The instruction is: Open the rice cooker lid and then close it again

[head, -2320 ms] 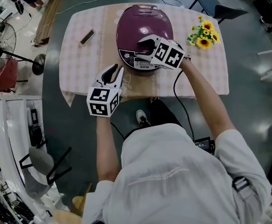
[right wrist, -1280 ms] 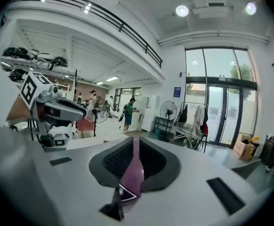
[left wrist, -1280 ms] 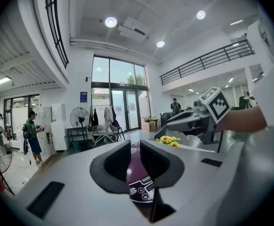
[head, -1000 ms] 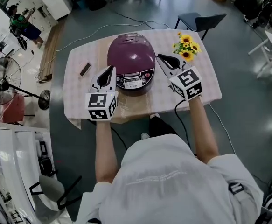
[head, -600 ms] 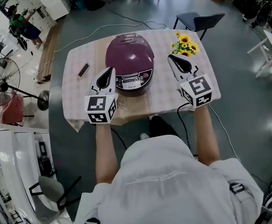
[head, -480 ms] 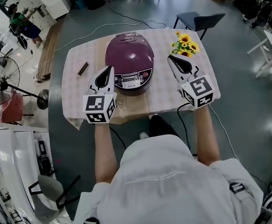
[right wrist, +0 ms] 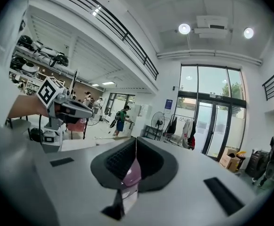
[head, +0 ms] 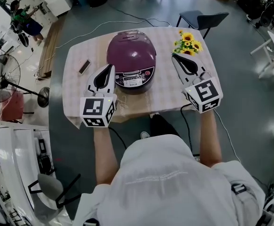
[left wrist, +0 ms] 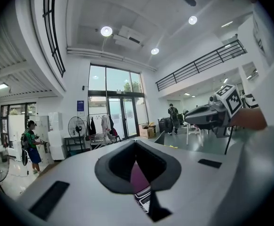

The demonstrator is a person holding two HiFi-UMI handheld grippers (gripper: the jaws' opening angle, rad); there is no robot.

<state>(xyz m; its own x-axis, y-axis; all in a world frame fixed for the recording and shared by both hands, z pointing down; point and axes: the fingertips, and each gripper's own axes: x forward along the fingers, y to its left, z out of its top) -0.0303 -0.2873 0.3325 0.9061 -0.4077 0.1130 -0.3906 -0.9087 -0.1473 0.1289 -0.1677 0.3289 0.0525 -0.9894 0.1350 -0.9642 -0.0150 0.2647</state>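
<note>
The purple rice cooker stands on the table with its lid down and its control panel facing me. My left gripper hovers just left of the cooker's front, shut and empty. My right gripper hangs to the right of the cooker, also shut with nothing in it, close to the flowers. In the left gripper view a sliver of the purple cooker shows through the gap under the closed jaws, and the right gripper appears off to the right. The right gripper view shows the cooker the same way, with the left gripper at left.
A checked cloth covers the table. Yellow sunflowers stand at the back right, and a small dark block lies at the left. A chair stands beyond the table, a floor fan far left.
The right gripper came off the cooker's front and swung out to the right side of the table. Both grippers rose slightly and the jaws finished shutting.
</note>
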